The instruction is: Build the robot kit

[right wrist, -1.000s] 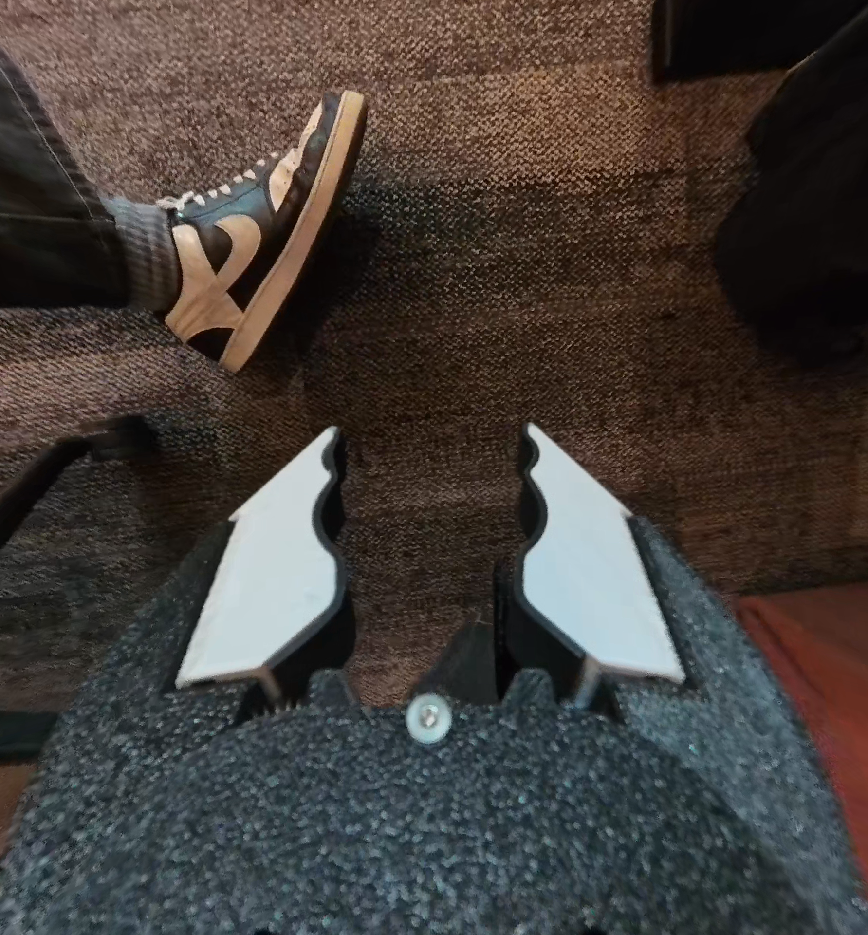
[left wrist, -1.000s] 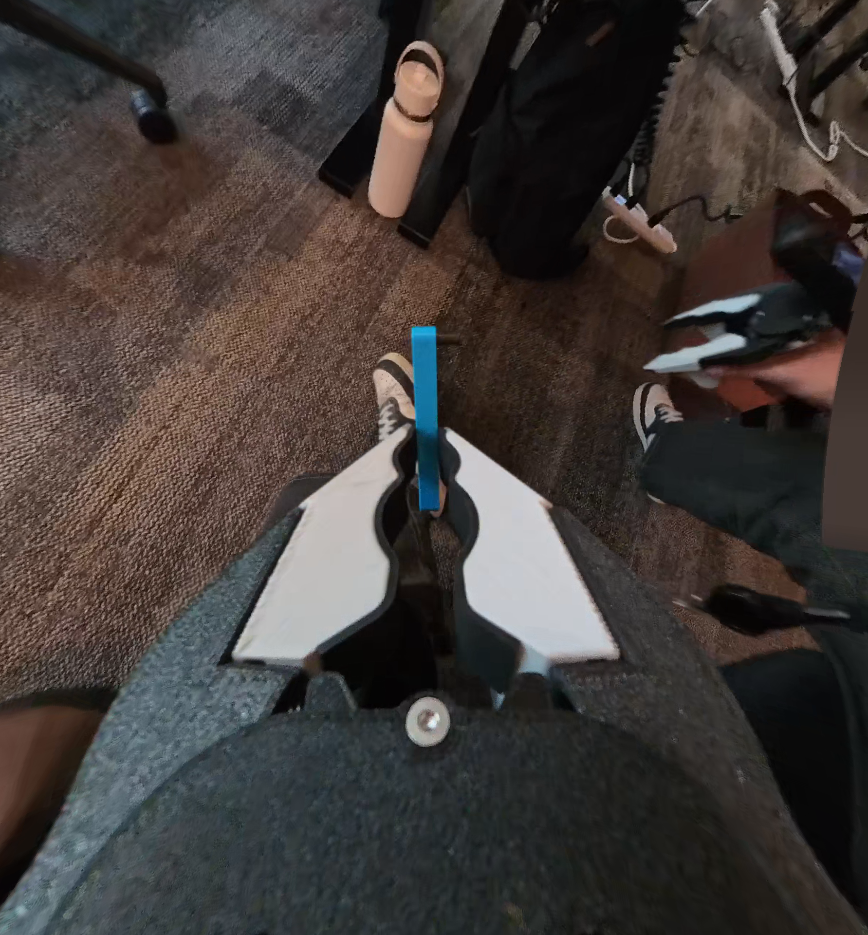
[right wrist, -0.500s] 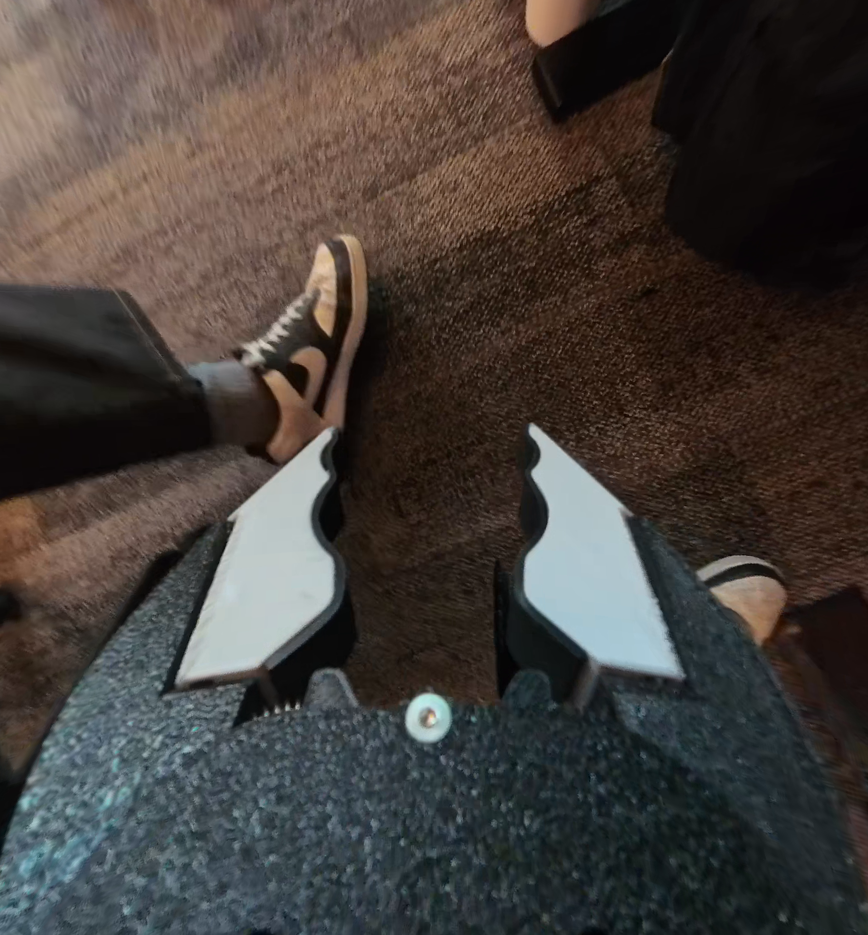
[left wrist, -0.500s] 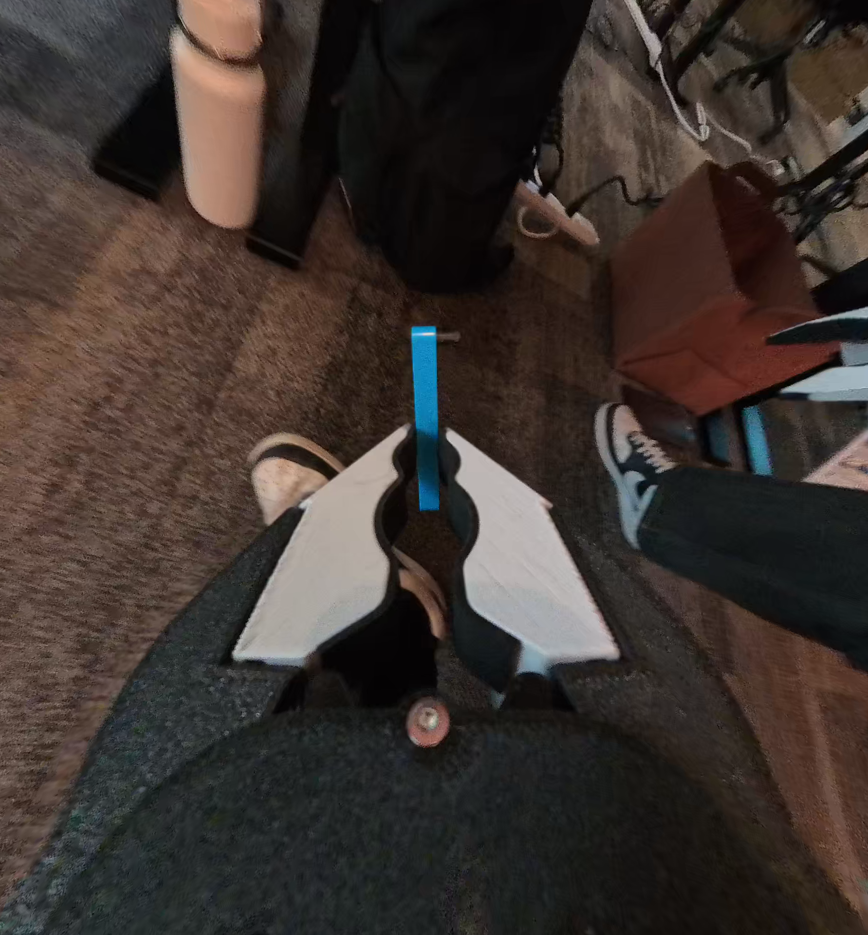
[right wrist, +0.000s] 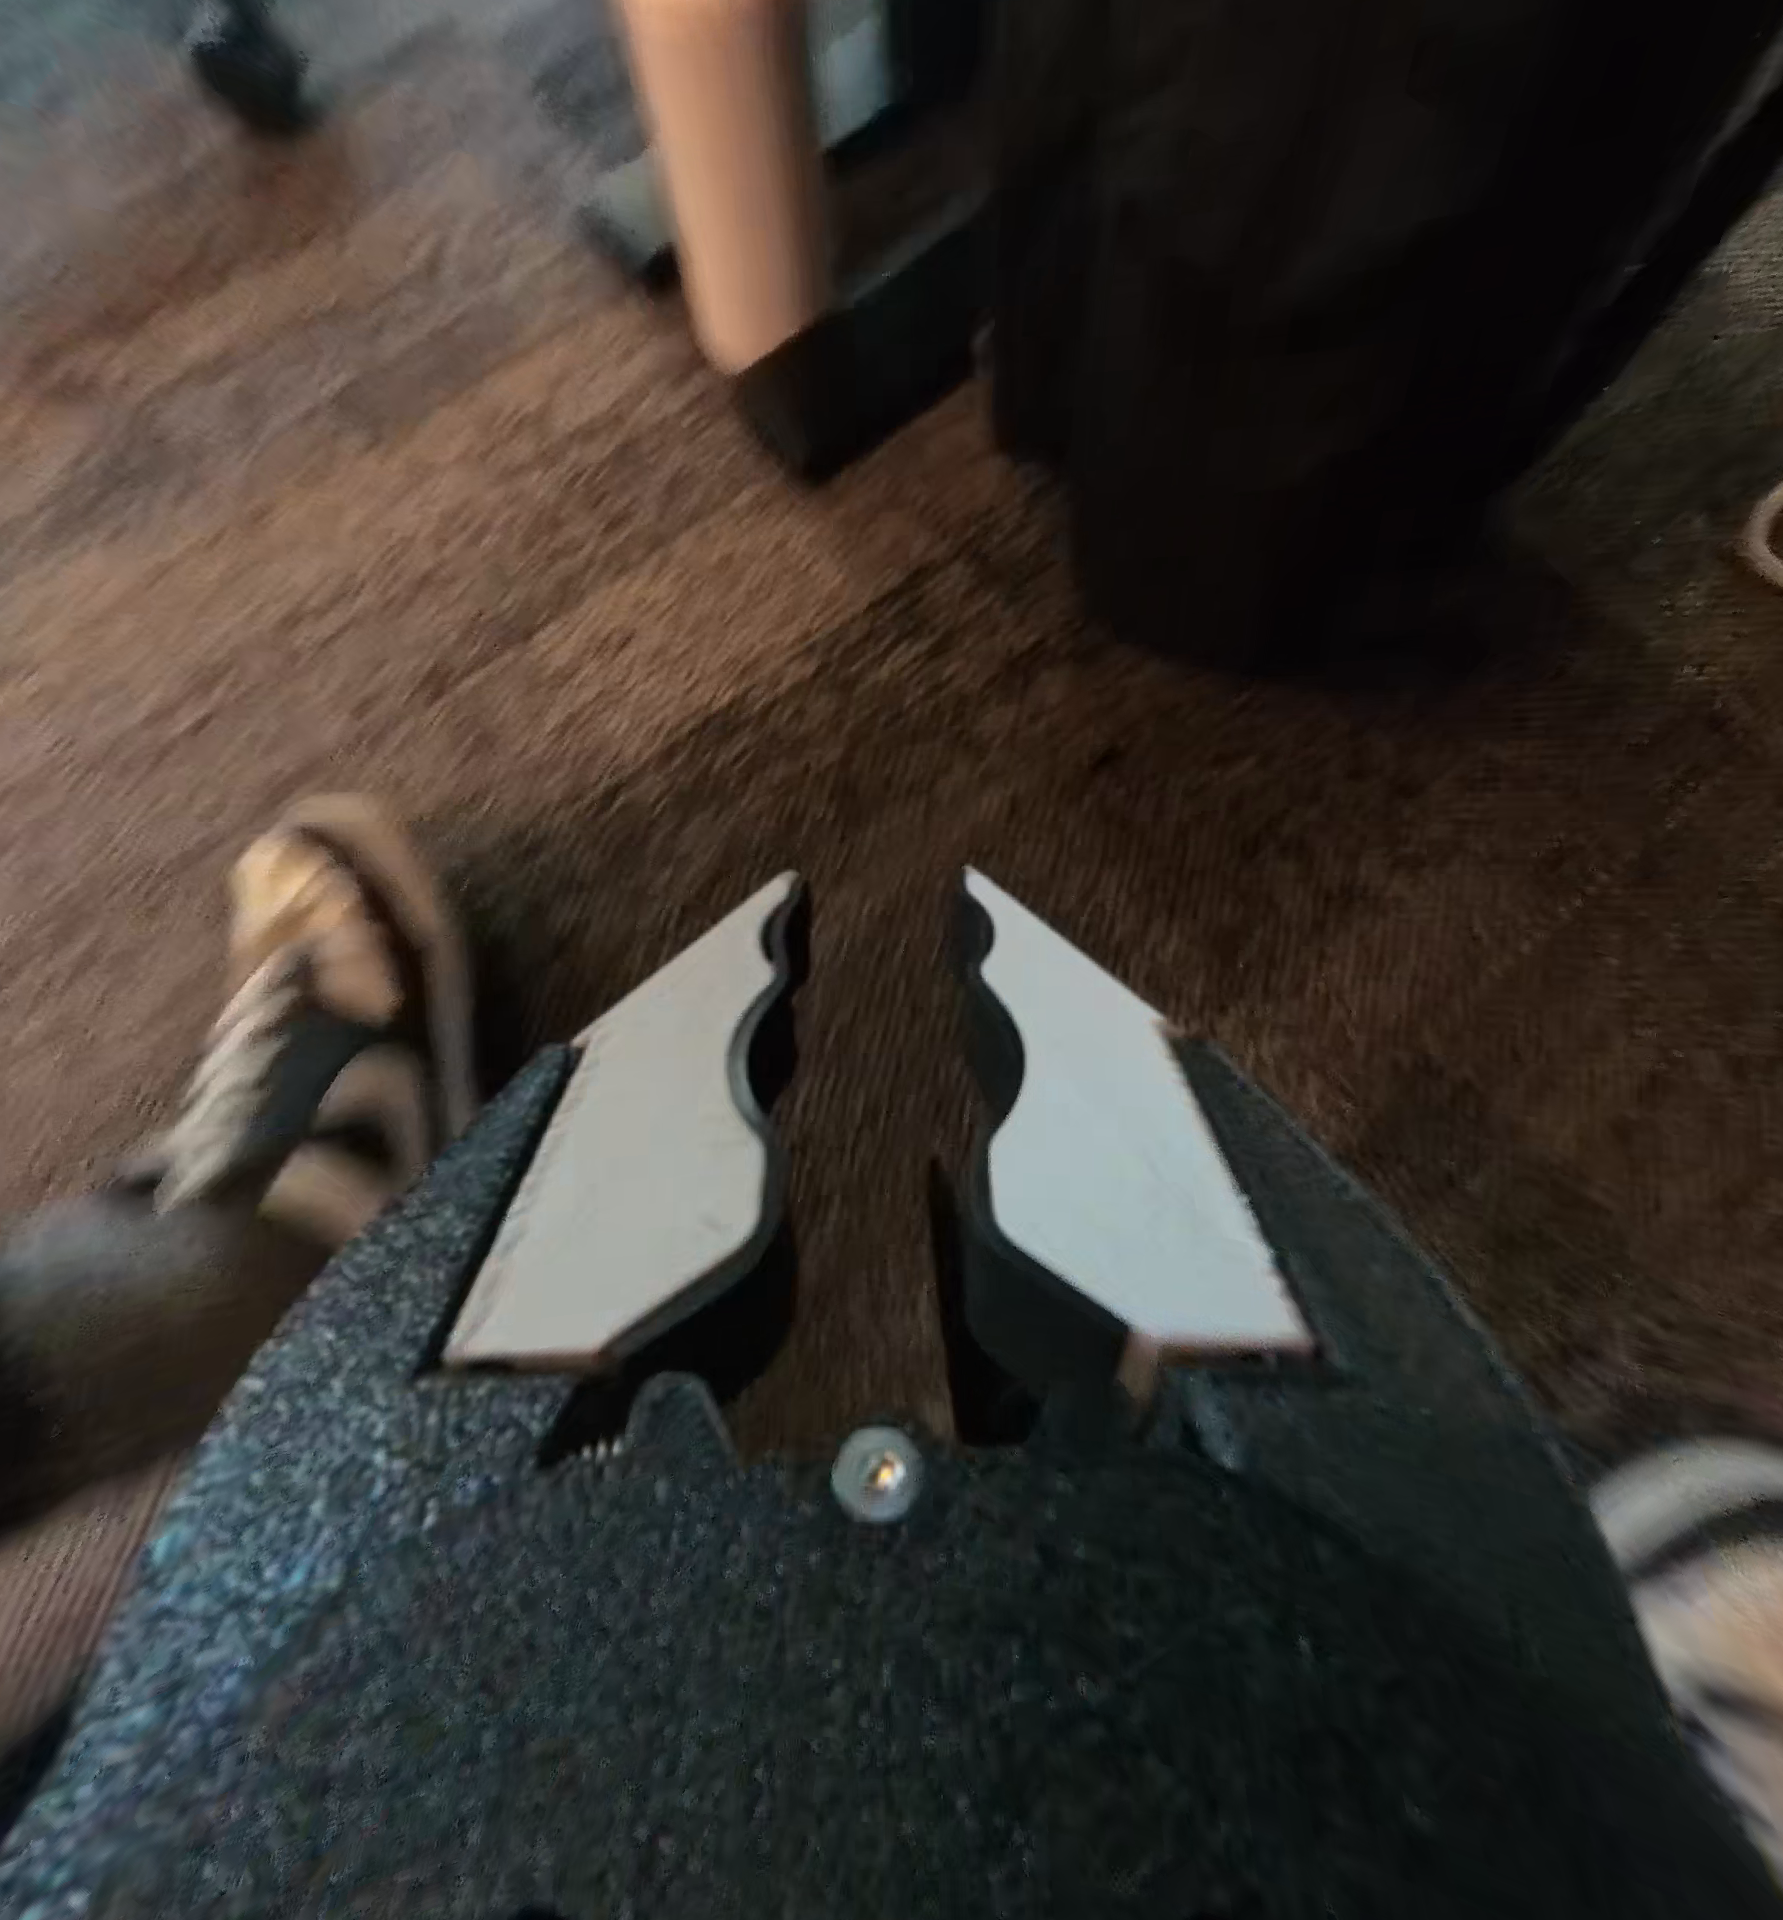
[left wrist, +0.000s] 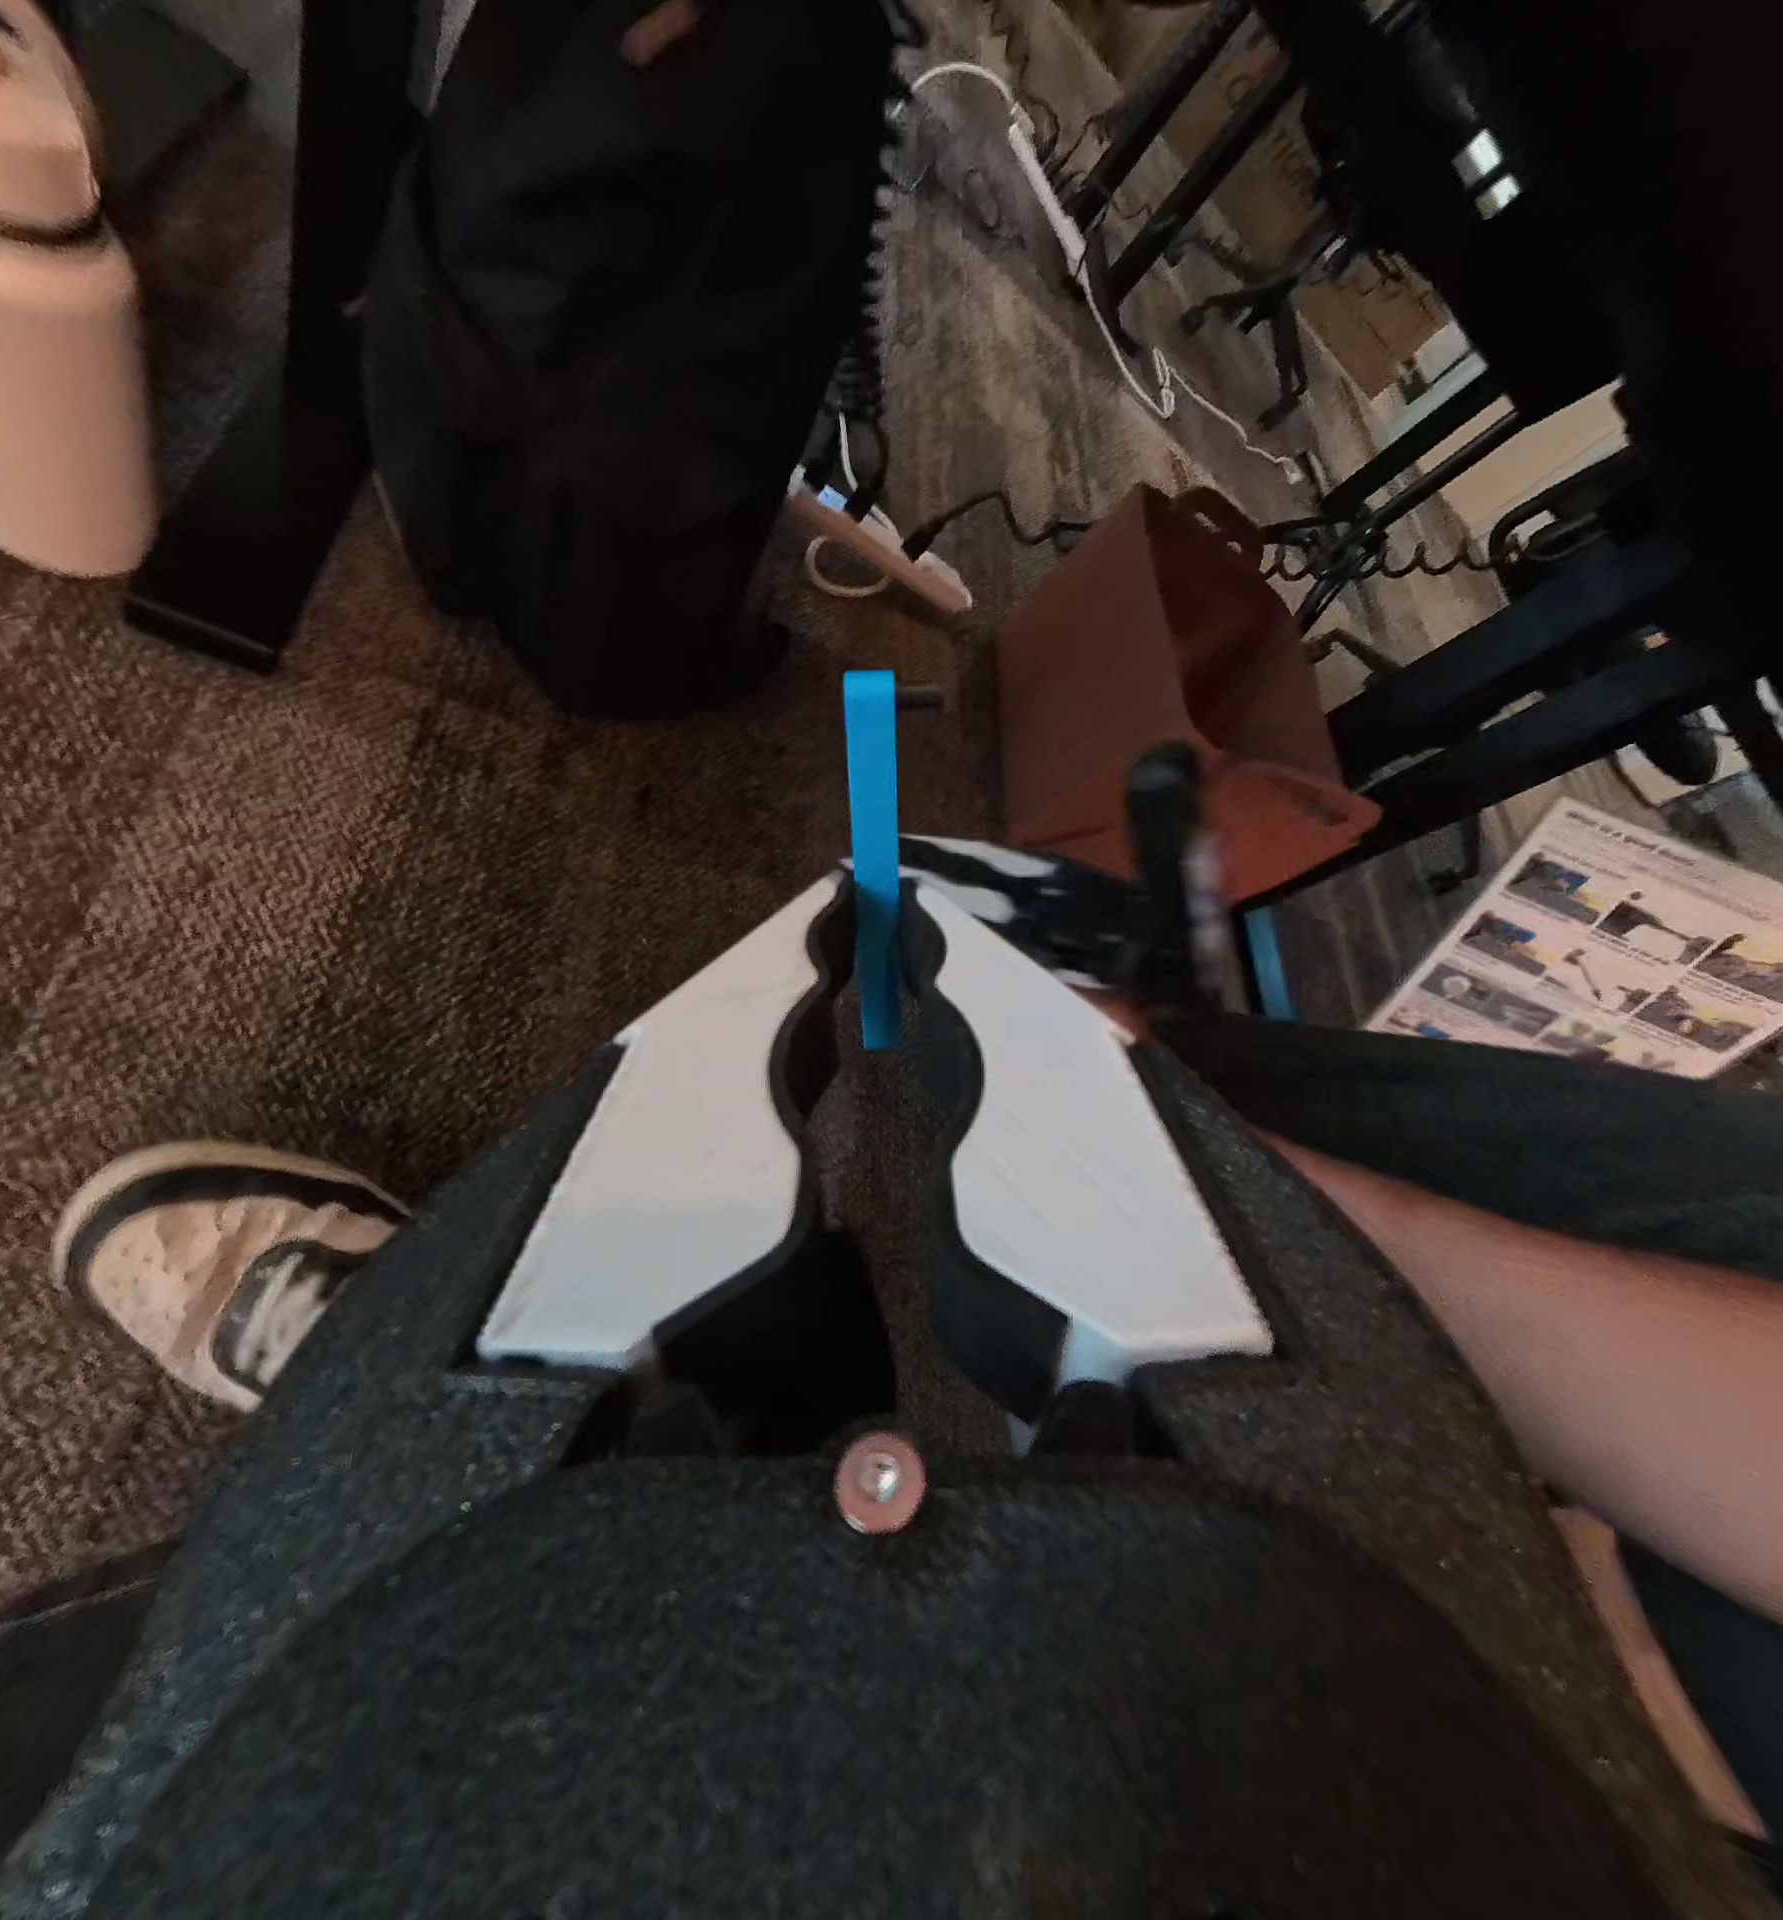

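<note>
My left gripper (left wrist: pixel 872 896) is shut on a thin blue strip (left wrist: pixel 870 821), which stands up past the fingertips and has a small dark peg at its far end. It hangs above brown carpet (left wrist: pixel 347 883). The right gripper shows blurred just beyond and right of the left fingertips in the left wrist view (left wrist: pixel 1063 914), with a bare forearm (left wrist: pixel 1489 1351) behind it. In its own view, the right gripper (right wrist: pixel 882 883) is open with a narrow gap and holds nothing, above the carpet (right wrist: pixel 1282 883).
A pink bottle (left wrist: pixel 25 364), a black bag (left wrist: pixel 606 364), a power strip with cables (left wrist: pixel 887 551), a brown paper bag (left wrist: pixel 1157 675), a printed sheet (left wrist: pixel 1614 935) and black furniture legs (left wrist: pixel 1489 727) stand on the floor ahead. A shoe (left wrist: pixel 212 1268) is at lower left. Left tips to right tips: about 25 centimetres.
Both grippers have swung forward towards the bags. The right gripper's jaws have narrowed, and it now sits just beyond the left fingertips. The left still grips the blue strip.
</note>
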Demonstrator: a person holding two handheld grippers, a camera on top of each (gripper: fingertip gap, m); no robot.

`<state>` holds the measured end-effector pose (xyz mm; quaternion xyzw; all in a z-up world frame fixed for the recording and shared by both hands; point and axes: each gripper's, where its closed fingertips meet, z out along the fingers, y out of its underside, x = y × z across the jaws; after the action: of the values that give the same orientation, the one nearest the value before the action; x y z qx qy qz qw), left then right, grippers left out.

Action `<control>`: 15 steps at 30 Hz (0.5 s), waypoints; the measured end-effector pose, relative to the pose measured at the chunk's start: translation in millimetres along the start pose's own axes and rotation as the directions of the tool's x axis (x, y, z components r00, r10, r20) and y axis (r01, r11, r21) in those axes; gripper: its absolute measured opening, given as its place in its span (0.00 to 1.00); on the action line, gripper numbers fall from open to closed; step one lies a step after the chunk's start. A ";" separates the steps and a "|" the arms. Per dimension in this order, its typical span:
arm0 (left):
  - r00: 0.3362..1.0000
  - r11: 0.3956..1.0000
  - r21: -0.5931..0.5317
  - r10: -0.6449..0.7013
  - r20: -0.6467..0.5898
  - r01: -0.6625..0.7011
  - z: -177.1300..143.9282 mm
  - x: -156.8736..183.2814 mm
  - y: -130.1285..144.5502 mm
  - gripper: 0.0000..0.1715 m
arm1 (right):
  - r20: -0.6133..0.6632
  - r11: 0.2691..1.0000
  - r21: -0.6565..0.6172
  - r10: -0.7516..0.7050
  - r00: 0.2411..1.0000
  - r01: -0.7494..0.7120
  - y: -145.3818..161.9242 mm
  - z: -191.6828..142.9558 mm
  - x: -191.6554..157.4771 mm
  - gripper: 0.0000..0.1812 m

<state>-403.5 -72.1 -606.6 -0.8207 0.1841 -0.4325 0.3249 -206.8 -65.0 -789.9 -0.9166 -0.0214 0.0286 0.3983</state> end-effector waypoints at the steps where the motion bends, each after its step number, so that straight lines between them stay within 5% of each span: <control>1: 0.999 0.999 0.009 0.032 0.005 -0.033 -1.1 2.5 -3.3 0.04 | -0.035 0.995 0.057 0.082 0.996 -0.080 5.5 37.4 14.3 0.13; 3: 0.992 0.993 -0.009 0.122 0.043 -0.121 -2.0 -1.8 -0.8 0.04 | -0.080 0.961 0.092 0.269 0.960 -0.261 29.0 112.4 39.8 0.14; 7: 0.970 0.975 -0.090 0.212 0.120 -0.202 2.9 -28.1 11.7 0.04 | -0.196 0.948 0.081 0.318 0.928 -0.308 74.3 233.4 70.7 0.14; 11: 0.977 0.977 -0.143 0.176 0.123 -0.158 21.7 -47.5 14.5 0.04 | -0.294 0.932 0.171 0.359 0.886 -0.321 73.5 281.3 109.1 0.13; 15: 0.973 0.966 -0.175 0.209 0.097 -0.190 35.0 -52.4 9.9 0.04 | -0.333 0.944 0.118 0.330 0.883 -0.309 91.5 304.6 122.0 0.13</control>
<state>-403.9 -35.6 -658.9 -0.8455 0.2818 -0.3330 0.3078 -104.8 102.2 -1068.5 -0.8853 0.2015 -0.0681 0.4135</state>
